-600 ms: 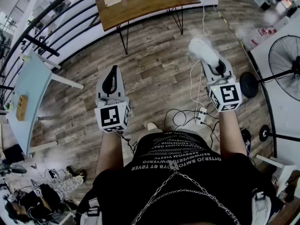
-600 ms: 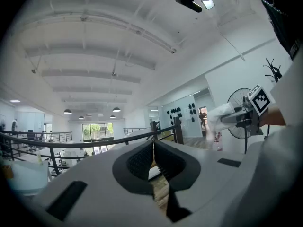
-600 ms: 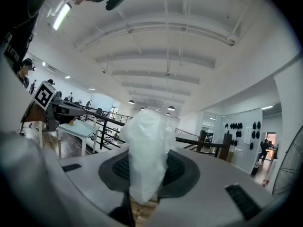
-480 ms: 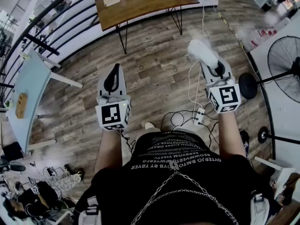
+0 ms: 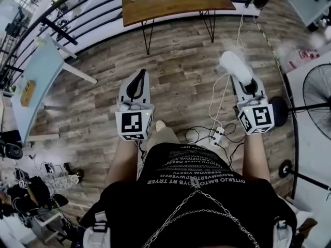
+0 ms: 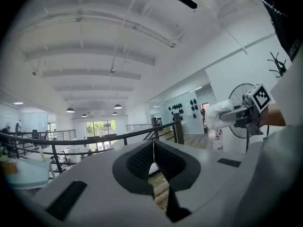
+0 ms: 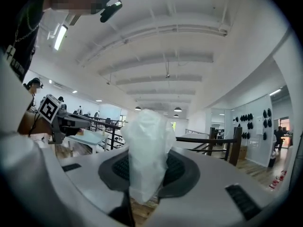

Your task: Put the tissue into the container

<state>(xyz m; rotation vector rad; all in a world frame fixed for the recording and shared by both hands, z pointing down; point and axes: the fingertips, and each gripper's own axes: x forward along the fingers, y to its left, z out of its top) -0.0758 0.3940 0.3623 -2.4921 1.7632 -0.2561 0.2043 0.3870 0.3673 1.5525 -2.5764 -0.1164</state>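
A crumpled white tissue sticks out of my right gripper, which is shut on it and held up over the wood floor. In the right gripper view the tissue stands upright between the dark pads and hides the gap. My left gripper is shut with nothing in it; its pads meet in a thin line. From the left gripper view, the right gripper and its tissue show at the right. No container can be made out for certain.
A wooden table with small items stands ahead by a black railing. A light blue table is at the left. A standing fan is at the right. A power strip and cables lie by the person's feet.
The whole head view has shifted: wooden table and both grippers sit further right in the picture, and the grippers lower. The tissue stays in the right gripper; the left stays shut.
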